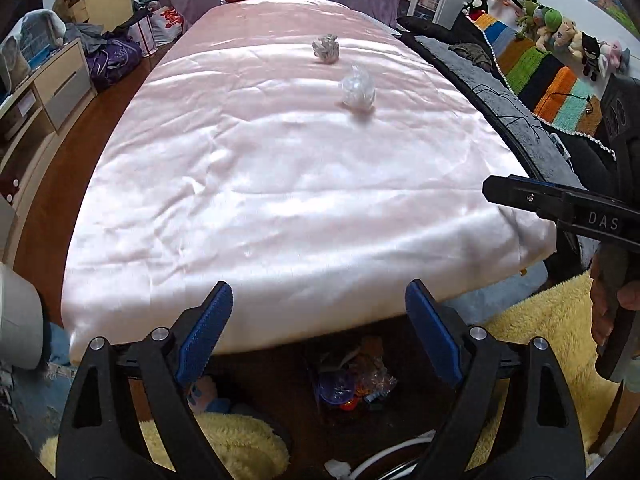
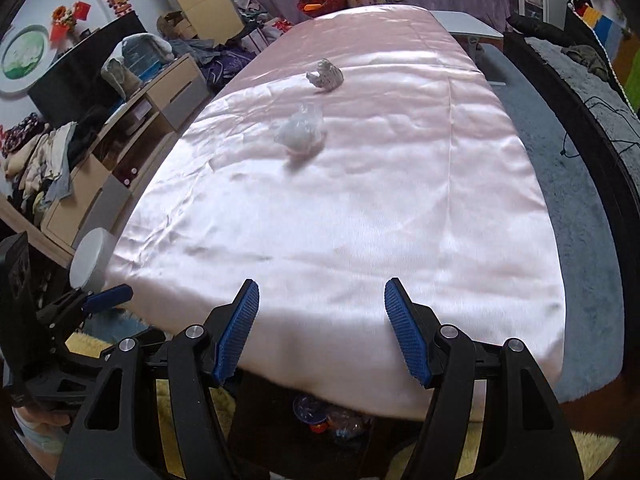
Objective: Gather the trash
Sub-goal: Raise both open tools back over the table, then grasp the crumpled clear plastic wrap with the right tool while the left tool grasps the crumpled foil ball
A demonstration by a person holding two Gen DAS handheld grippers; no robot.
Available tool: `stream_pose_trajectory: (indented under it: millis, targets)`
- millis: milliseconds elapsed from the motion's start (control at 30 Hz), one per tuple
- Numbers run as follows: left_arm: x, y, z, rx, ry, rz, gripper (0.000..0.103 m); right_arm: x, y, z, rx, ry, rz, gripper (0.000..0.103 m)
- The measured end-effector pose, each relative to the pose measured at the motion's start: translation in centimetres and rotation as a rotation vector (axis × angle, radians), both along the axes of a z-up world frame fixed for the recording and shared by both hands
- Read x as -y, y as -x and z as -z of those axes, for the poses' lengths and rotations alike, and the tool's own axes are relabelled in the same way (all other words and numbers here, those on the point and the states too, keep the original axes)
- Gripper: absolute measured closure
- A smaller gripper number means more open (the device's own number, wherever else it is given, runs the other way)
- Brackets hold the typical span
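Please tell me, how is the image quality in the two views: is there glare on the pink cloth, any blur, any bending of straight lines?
Left wrist view: bright glare on the pink cloth, sharp focus on the crumpled plastic, table edges bowed by the fisheye, dark corners. Right wrist view: the same sheen, the crumpled plastic a little smeared, the paper ball clearer, the edges bent too.

The worktop's pink cloth (image 1: 280,184) is showing a glossy, satin-like sheen, lightly creased. A crumpled clear plastic wad (image 1: 357,90) is glinting; the grey-white crumpled paper ball (image 1: 327,49) is looking matt. The left tongs (image 1: 319,334) are presenting ribbed blue pads (image 1: 206,330) on matt black plastic with bright metal rivets. The yellow rug (image 1: 540,320) is appearing fleecy.
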State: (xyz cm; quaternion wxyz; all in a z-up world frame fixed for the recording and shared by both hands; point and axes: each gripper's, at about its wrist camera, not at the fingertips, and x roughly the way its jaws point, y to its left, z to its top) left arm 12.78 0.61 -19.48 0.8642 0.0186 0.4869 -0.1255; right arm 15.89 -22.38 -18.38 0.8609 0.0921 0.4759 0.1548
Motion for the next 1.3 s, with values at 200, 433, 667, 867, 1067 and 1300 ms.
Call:
stream_pose_trajectory:
  millis: [200,433,667,867,1067,1300]
  targets:
    - [0.5,-4.0,0.0,-0.002,-0.029,0.008,0.018,-0.9,-5.0,-0.9,0.032,-0.023,-0.007,0.038]
    - [1.1,-7.6,0.4,-0.014,-0.043,0.018,0.017,-3.6,-9.9,-0.7,0.035,-0.019,-0.053,0.052]
    - [1.6,-10.5,0.8,-0.028,-0.043,0.037,0.016,-5.1,-14.1,1.3,-0.007,-0.016,-0.065,0.054]
    - [2.1,-13.3,0.7,-0.024,-0.057,0.047,0.015,-5.3,-16.1,2.5,-0.014,0.014,-0.072,0.071]
    - [3.6,-16.9,0.2,0.001,-0.063,0.073,0.015,-3.1,-18.2,2.2,0.015,0.032,-0.036,0.079]
    - [5.2,-22.1,-0.4,0.032,-0.035,0.071,0.015,1.3,-20.7,1.0,0.043,0.030,0.054,0.079]
